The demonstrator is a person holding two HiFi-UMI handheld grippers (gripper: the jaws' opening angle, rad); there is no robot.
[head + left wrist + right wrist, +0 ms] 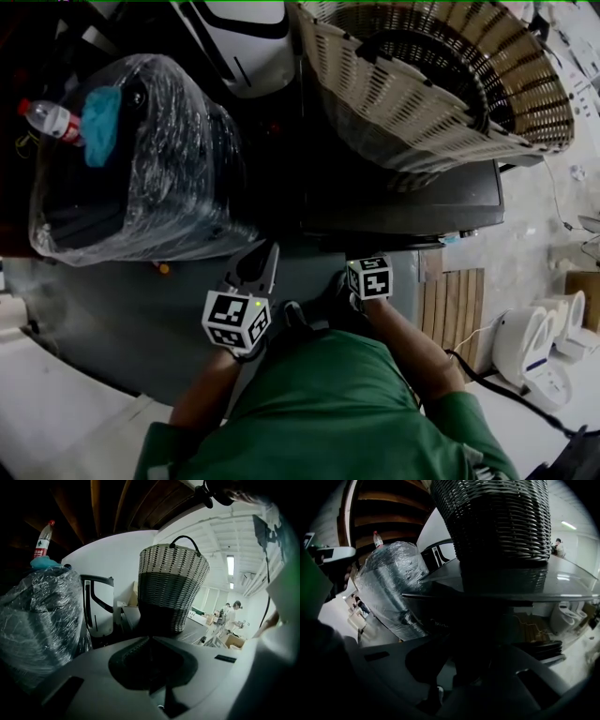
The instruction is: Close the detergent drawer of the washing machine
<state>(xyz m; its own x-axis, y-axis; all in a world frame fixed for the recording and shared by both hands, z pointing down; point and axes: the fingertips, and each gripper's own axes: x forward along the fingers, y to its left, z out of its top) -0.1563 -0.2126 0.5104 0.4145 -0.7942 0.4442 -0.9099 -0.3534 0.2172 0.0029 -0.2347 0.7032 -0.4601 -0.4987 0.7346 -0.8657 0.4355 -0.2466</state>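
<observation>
While the left gripper is held out beside the washing machine, its fingers are seen in the left gripper view closed tip to tip, with nothing gripped between them. The right gripper is held further forward, its marker cube just below the front edge of the machine's dark top and its jaws tucked out of the head view under that edge. In the right gripper view the jaws are lost against the dark front of the machine, so it cannot be told whether they are parted or clenched. The detergent drawer is not separately made out; it can only be placed on that shadowed front face beneath the top edge, close before the right gripper. A woven basket is stood on the machine's top. To the left of the machine a dark bundle wrapped in clear plastic film is seen, with a blue cloth and a plastic bottle lying on it. Green sleeves are worn by the person
</observation>
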